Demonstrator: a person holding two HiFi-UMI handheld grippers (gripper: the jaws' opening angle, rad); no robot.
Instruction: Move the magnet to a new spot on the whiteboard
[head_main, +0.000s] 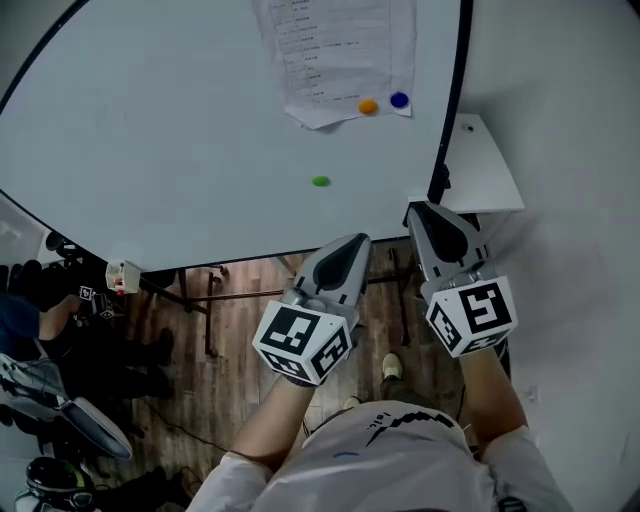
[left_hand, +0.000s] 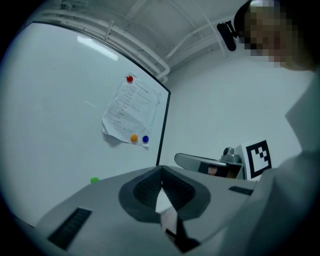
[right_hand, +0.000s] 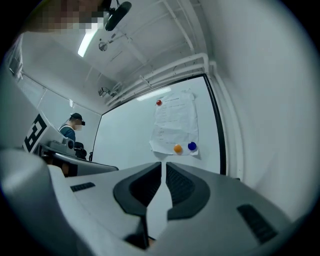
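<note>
The green magnet (head_main: 320, 181) sits alone mid-frame on the whiteboard (head_main: 180, 140), up and slightly left of the left gripper (head_main: 352, 245), which looks nearer than the right gripper (head_main: 422, 213). Both grippers' fingers are pressed together, empty.

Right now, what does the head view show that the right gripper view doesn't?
Only the head view: the green magnet, alone on the whiteboard, and the wood floor below.

Only the right gripper view: the red magnet at the top of the paper, a person in the distance, and a ceiling light.

Both: the whiteboard, the paper, the orange magnet and the blue magnet.
</note>
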